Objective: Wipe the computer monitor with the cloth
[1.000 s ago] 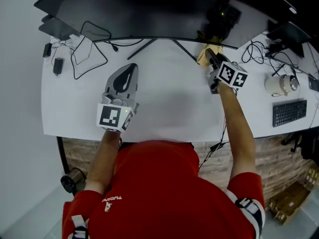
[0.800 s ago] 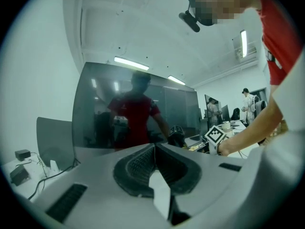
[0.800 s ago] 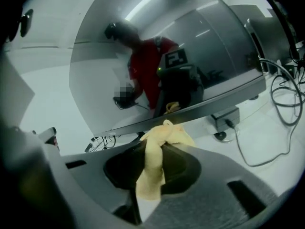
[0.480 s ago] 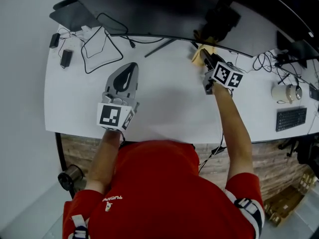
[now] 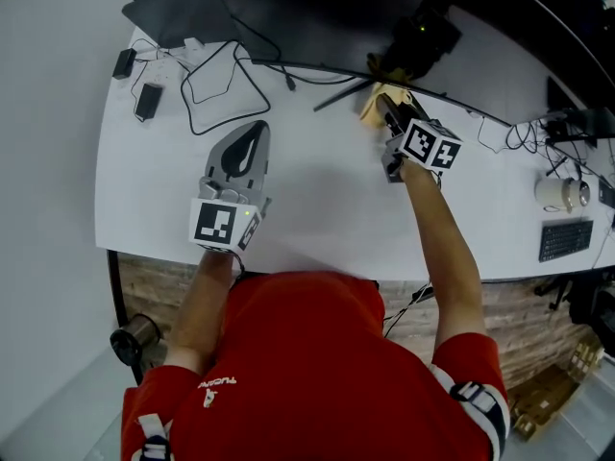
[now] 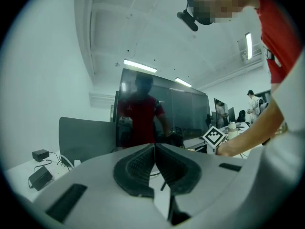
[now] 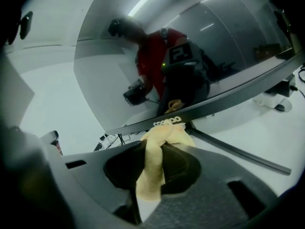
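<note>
White desk (image 5: 327, 209) | right gripper (image 7: 153, 156) pinches cloth (image 7: 165, 135), possibly touching monitor (image 7: 109, 80) | left gripper (image 6: 155, 154) pressed together

The top edge of the head view cuts off the computer monitor (image 5: 317, 17), leaving its upper part out of frame. The cloth (image 5: 369, 110) is mostly hidden behind the right gripper (image 5: 383, 105). At the centre of the right gripper view, the bezel print (image 7: 167, 121) is too blurred to read.

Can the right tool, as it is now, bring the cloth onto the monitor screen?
Probably yes. The right tool holds the cloth close to the lower edge of the monitor, and nothing stands between them.
</note>
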The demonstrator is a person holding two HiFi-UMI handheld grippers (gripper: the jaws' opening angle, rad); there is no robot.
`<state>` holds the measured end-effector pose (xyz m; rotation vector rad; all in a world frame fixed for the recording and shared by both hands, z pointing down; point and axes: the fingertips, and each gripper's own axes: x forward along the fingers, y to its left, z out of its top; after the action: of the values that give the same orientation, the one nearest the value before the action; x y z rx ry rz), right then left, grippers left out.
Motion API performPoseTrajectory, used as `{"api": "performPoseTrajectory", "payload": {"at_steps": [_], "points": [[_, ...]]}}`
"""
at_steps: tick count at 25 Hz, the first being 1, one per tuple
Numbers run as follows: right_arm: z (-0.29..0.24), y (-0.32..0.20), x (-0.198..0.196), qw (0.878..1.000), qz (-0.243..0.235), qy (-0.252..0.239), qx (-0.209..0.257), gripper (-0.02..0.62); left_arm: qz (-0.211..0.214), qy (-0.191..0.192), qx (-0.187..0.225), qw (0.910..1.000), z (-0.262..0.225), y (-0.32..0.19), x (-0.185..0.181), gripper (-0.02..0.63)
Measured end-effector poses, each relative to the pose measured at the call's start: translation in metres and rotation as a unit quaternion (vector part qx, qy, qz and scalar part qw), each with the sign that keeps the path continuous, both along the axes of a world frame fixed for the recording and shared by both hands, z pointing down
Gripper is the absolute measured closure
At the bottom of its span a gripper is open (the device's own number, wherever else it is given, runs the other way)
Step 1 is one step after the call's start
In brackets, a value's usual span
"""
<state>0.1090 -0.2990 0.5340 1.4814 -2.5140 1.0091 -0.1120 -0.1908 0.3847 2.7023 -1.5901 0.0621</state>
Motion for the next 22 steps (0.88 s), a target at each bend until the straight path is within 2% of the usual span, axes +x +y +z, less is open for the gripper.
{"api": "performPoseTrajectory", "payload": {"at_steps": [12,22], "points": [[-0.004,-0.010,-0.102,0.999,-0.023,-0.023,0.002,0.520,-0.006,0.007,0.001,1.0000,0.006,0.002,-0.064,0.597],[-0.006,-0.022,-0.186,0.997,-0.053,-0.047,0.004,0.520,-0.033,0.005,-0.004,0.9994,0.012,0.007,-0.120,0.597]]}}
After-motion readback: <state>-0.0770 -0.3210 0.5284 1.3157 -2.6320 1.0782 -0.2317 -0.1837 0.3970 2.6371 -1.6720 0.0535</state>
